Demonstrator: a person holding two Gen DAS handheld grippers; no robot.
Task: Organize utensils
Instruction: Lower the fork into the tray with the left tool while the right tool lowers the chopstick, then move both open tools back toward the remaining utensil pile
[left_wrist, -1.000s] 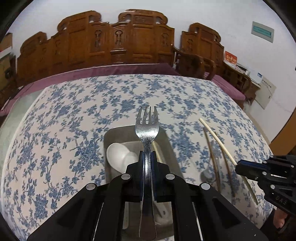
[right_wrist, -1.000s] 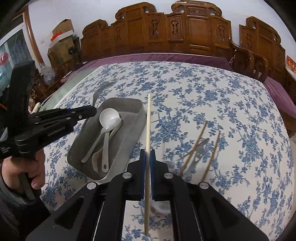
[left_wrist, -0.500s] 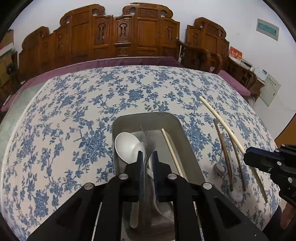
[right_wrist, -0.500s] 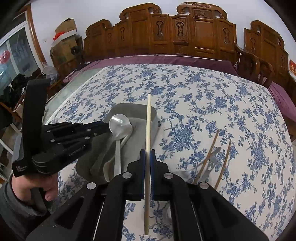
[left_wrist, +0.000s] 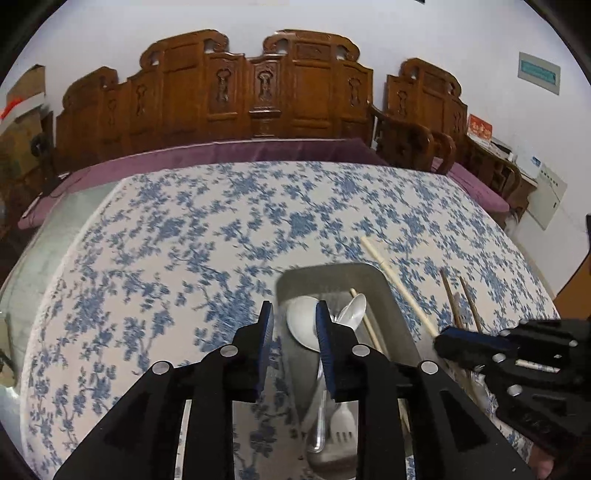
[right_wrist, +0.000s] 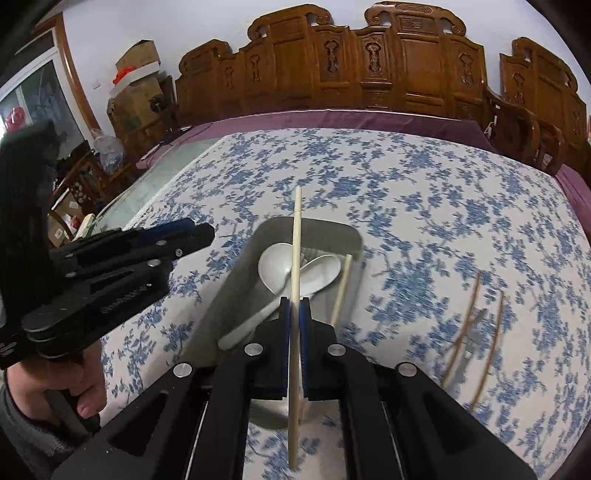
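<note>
A grey metal tray (left_wrist: 393, 306) (right_wrist: 236, 288) lies on the blue-flowered tablecloth. It holds white spoons (left_wrist: 301, 325) (right_wrist: 275, 266), a pale chopstick (right_wrist: 341, 290) and a steel fork (left_wrist: 341, 424). My left gripper (left_wrist: 293, 314) is open and empty over the tray's left rim; it also shows in the right wrist view (right_wrist: 192, 234). My right gripper (right_wrist: 294, 304) is shut on a pale chopstick (right_wrist: 295, 280) held above the tray; it shows at the right of the left wrist view (left_wrist: 448, 345).
Two brown chopsticks (right_wrist: 476, 325) and a metal utensil (right_wrist: 469, 338) lie on the cloth right of the tray. Carved wooden chairs (left_wrist: 258, 92) and a purple cushion stand behind the table. Boxes are stacked at the left (right_wrist: 136, 85).
My left gripper opened and let the fork go into the tray, then shifted left. My right gripper carried its chopstick leftwards over the tray.
</note>
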